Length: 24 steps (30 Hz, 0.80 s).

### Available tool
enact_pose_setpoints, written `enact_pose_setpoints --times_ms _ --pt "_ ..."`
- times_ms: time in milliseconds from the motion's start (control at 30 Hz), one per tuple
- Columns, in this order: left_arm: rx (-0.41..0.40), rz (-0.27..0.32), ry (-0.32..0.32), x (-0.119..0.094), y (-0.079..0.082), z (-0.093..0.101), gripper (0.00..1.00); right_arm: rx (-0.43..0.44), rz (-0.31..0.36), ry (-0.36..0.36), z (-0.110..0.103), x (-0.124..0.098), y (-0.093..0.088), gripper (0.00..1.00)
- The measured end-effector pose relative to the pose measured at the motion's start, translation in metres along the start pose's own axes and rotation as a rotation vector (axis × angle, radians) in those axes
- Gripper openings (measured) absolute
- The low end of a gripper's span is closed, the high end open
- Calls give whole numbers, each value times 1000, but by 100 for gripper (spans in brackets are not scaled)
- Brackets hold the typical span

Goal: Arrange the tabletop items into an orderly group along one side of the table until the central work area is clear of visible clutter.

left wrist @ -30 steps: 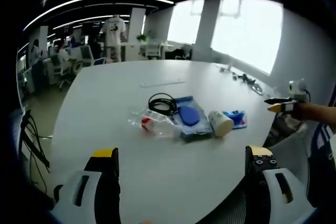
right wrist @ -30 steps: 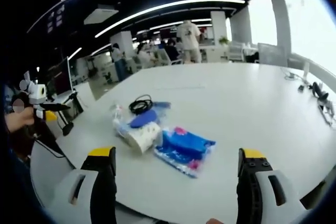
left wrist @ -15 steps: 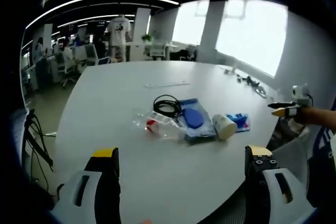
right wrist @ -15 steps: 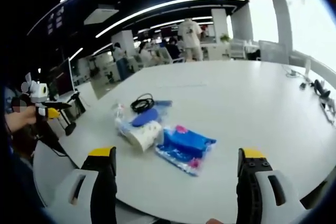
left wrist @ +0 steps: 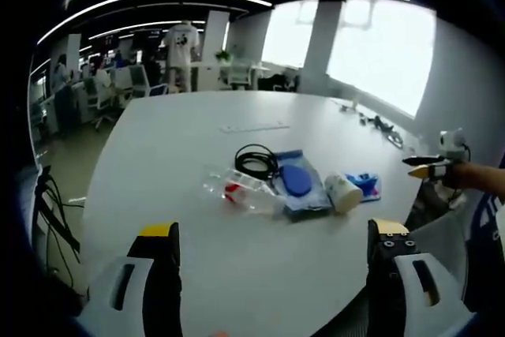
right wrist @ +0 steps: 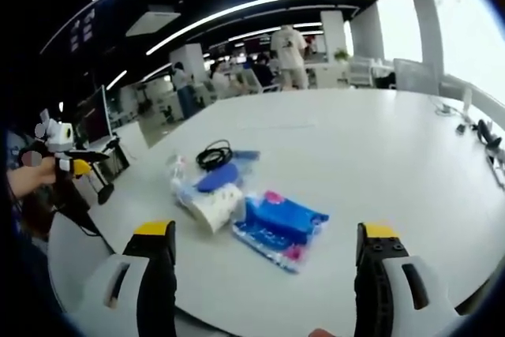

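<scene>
An open-plan office is shown. A large white counter [left wrist: 197, 147] with a rounded edge is seen in the foreground. Behind it, rows of desks with office chairs [left wrist: 99, 104] and monitors are seen in the left gripper view, and people are seen standing or seated among them, 1 of them standing in a white shirt [left wrist: 181, 45]. The dark ceiling is crossed by long curved light strips [right wrist: 260, 9]. Tall bright windows [left wrist: 375, 49] are set along one wall, divided by white columns [left wrist: 319, 45], and cables and small devices [left wrist: 379, 124] are laid near the counter's window side.
</scene>
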State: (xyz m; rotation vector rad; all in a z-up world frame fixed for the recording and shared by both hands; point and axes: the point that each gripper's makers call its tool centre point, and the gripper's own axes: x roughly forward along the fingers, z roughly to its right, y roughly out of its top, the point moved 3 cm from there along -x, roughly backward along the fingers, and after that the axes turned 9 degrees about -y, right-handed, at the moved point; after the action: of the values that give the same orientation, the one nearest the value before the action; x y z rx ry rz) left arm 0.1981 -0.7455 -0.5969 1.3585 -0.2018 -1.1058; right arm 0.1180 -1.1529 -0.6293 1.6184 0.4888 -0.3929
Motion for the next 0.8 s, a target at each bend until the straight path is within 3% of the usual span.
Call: enact_pose_setpoints --times_ms 200,800 --pt "7 -34 -8 7 -5 -3 98 -10 -1 9 -4 6 4 92" --pt "-38 -43 -4 10 -9 -17 97 -34 -33 31 -9 29 6 92"
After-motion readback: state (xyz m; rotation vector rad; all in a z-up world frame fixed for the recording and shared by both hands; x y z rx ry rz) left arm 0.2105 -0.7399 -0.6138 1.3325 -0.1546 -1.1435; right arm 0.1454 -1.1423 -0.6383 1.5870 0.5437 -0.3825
